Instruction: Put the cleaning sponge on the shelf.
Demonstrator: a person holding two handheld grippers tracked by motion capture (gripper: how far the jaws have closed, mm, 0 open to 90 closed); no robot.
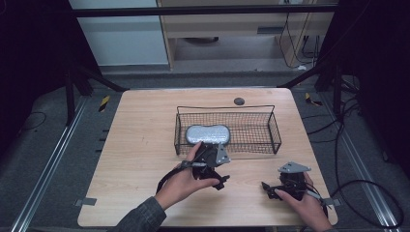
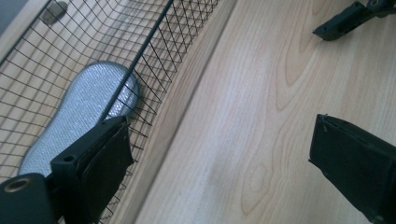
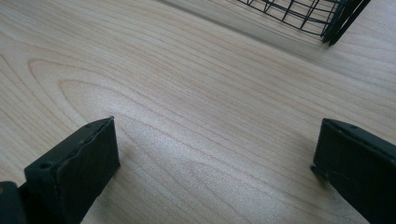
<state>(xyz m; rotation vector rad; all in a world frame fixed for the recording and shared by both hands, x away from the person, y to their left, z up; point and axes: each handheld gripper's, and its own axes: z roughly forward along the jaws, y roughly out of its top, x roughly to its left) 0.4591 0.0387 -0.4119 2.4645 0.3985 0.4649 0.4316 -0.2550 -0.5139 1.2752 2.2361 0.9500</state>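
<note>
Sponge pad [image 1: 208, 135], grey, oblong with a waisted middle: lying flat in the left half of the wire basket [image 1: 263, 141], close behind the near wall. In the left gripper view the pad [image 2: 74, 116] is showing through the mesh [image 2: 154, 56], with the basket's top rail crossing in front of it.

Left gripper [image 1: 209, 155]: hovering just outside the basket's near wall, jaws spread wide and holding nothing. The left hand [image 1: 183, 183] is wrapping the handle from below and to the left, forearm coming in at a slant from the bottom edge, the gripper rolled so that one jaw is sitting beside the mesh and the other over bare desk [image 1: 140, 145].

Right gripper [image 1: 283, 187]: resting low near the front right of the desk, well apart from the basket, jaws likewise spread and empty; the right hand [image 1: 302, 203] is cupping it from behind.

Risks, as judged:
- Left jaw is standing so near the wire that a forward move would likely be catching the top rail or poking into the mesh, shoving the basket backward.
- Rolled pose is leaving the jaws misaligned with the flat pad; a reach over the wall would probably be pinching only an edge.
- Light basket is unbraced, since the right gripper is idling far away.
</note>
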